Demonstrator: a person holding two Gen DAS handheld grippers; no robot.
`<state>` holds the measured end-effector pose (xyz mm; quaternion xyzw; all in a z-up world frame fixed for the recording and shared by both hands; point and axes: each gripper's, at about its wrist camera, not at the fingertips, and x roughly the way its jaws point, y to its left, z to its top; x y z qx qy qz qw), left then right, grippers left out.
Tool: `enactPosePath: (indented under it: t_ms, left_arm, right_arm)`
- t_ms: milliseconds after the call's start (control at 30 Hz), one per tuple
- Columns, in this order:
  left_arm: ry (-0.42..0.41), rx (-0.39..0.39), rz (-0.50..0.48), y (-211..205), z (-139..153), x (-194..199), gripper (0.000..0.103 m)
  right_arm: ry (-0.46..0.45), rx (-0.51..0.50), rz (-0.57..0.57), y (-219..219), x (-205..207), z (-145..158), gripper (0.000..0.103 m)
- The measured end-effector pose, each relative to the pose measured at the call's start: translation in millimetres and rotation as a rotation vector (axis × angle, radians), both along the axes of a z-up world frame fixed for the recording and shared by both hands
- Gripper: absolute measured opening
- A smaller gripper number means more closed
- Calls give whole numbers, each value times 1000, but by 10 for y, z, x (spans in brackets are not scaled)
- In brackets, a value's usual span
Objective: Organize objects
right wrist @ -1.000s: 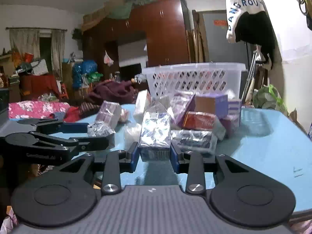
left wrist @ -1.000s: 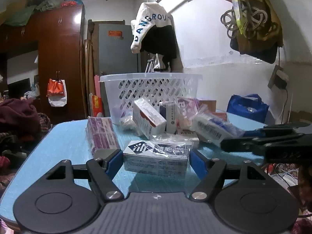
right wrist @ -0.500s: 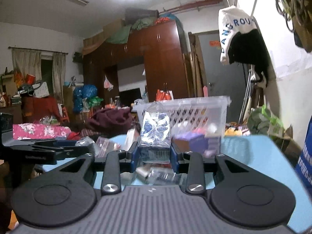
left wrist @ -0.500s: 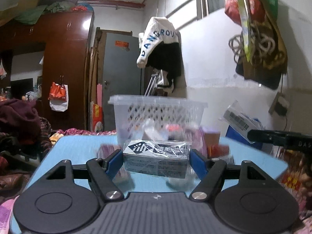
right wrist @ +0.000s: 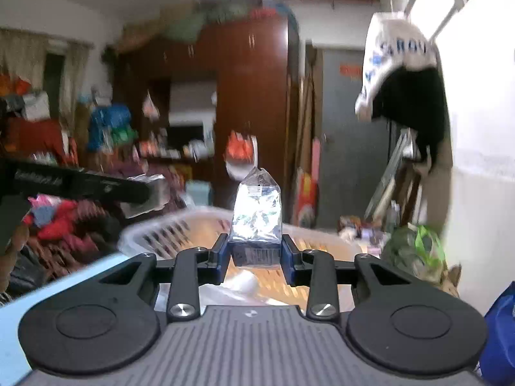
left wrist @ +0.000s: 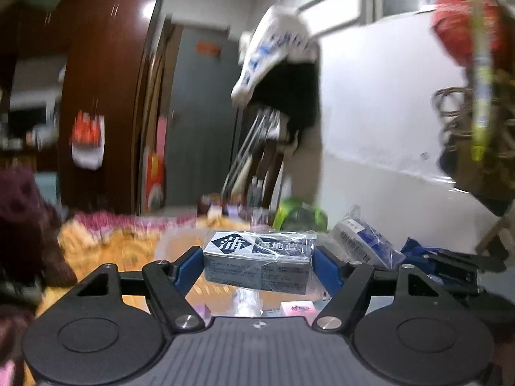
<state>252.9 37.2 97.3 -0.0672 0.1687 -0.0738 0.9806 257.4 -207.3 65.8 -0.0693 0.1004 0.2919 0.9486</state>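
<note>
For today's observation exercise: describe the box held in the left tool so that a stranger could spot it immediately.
Find the white laundry basket. Above it, the left tool clamps a wrapped box lying flat. Its dark label with large white characters distinguishes it from the narrower box standing upright in the right tool.

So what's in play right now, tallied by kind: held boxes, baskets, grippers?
Plastic-wrapped boxes held: 2, the wide box in the left hand-held gripper, and the narrow box in the right hand-held gripper
White laundry baskets: 1, the basket
Hand-held grippers: 2
Total: 5
</note>
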Motion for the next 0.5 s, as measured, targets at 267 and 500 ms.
enactPosePath:
  t_ms: [267, 500]
  left_arm:
    - [24, -14, 15, 59, -218, 123, 98]
    - [-107, -19, 45, 312, -548, -1075, 103]
  right_arm:
    - [-37, -21, -38, -30, -86, -49, 95]
    - [-37, 99, -6, -485, -947, -499, 103]
